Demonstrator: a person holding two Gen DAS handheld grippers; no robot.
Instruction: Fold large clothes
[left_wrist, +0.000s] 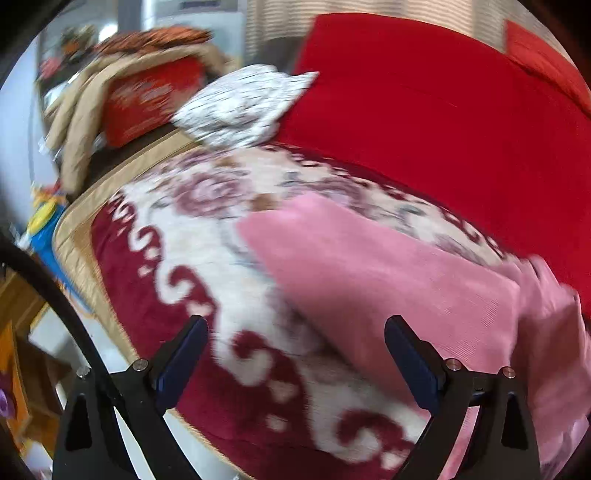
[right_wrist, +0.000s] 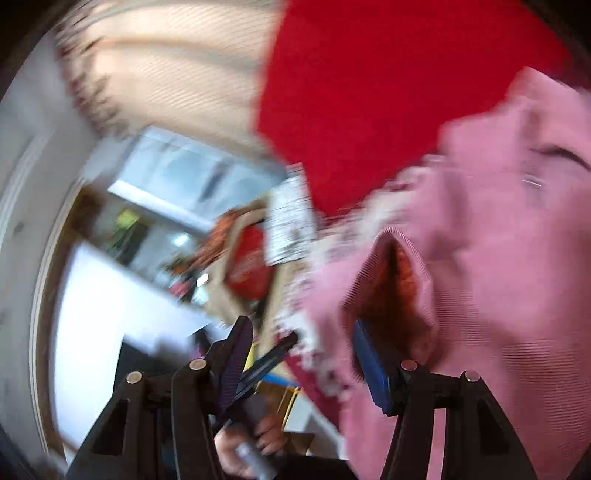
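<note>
The left gripper (left_wrist: 295, 354) has its jaws spread wide, with nothing held between them; its blue pads (left_wrist: 181, 365) stand well apart above the patterned blanket (left_wrist: 207, 295). The pink garment (left_wrist: 388, 280) lies ahead of this gripper and toward its right finger, spread across the red and cream blanket, with its near edge passing just beside the right pad; whether the pad touches the cloth cannot be determined. A bunched part of the same garment rises to the far right of the gripper. Beyond the garment, farther ahead, a red cover (left_wrist: 424, 110) fills the upper right of the left wrist view. Ahead and to the left of the gripper, a white printed cloth (left_wrist: 243, 103) lies at the edge of the red cover, and a tan coat (left_wrist: 77, 122) hangs over a red box farther left. The right gripper (right_wrist: 306, 354) also has its jaws wide apart and grips nothing visible. The pink garment (right_wrist: 498, 258) lies directly ahead of its right finger and fills the right side of that view; an opening with a ribbed edge (right_wrist: 402, 280) sits just beyond the right pad (right_wrist: 369, 365). The other gripper's fingers and the person's hand (right_wrist: 243, 443) appear beside the left finger of the right gripper. Both views are motion-blurred, so fine contact is not readable.
</note>
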